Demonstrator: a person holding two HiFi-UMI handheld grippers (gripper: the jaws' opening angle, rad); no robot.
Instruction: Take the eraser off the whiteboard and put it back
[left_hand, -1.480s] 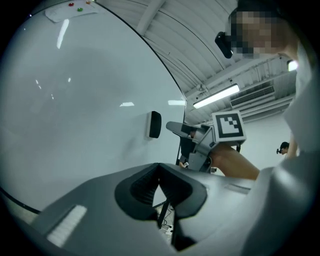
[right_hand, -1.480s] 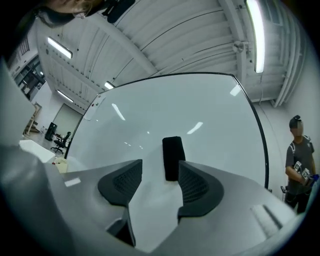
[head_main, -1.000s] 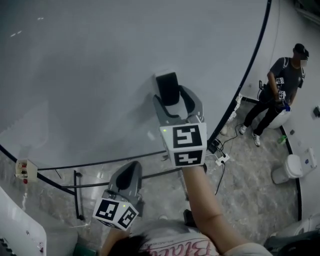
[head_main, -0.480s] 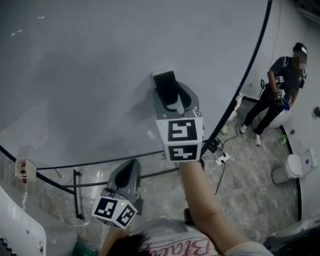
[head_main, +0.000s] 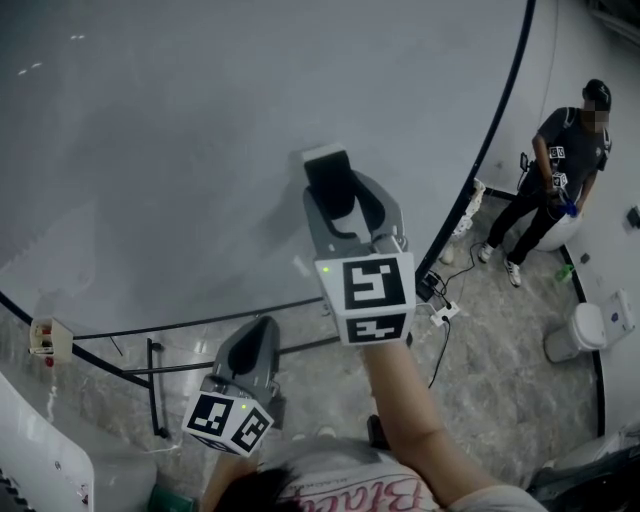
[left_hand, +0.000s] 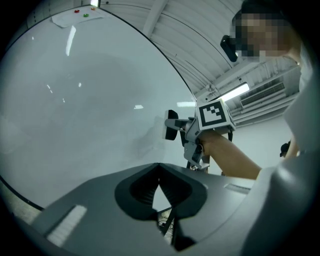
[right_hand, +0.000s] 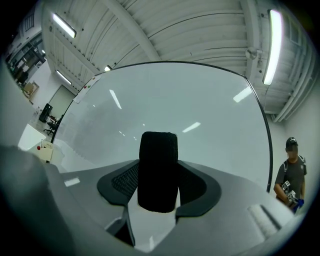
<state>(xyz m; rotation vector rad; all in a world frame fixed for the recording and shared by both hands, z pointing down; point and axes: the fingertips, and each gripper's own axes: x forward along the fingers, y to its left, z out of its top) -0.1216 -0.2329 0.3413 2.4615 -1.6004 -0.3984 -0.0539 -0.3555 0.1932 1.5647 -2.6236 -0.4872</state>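
A person is working two hand-held grippers in front of a big whiteboard (head_main: 200, 150), which is filling most of the head view. Far right, a second person (head_main: 562, 165) is standing on the marbled floor (head_main: 500, 320).

The right gripper (head_main: 336, 196) is reaching out to the board's middle and pinching the black eraser (head_main: 331, 176). Its jaws are standing fairly wide, with the pads pressing the eraser's two sides, as the right gripper view is showing. The eraser is sitting at the board's face; whether it is touching the board or just off it cannot be told.

The step in hand is looking like the take-off, with the grip made. The next move is likely calling for a straight pull away from the board with the pinch kept firm.

The left gripper (head_main: 264, 332) is waiting nearer, low and to the left, with its jaws pressed together on nothing.
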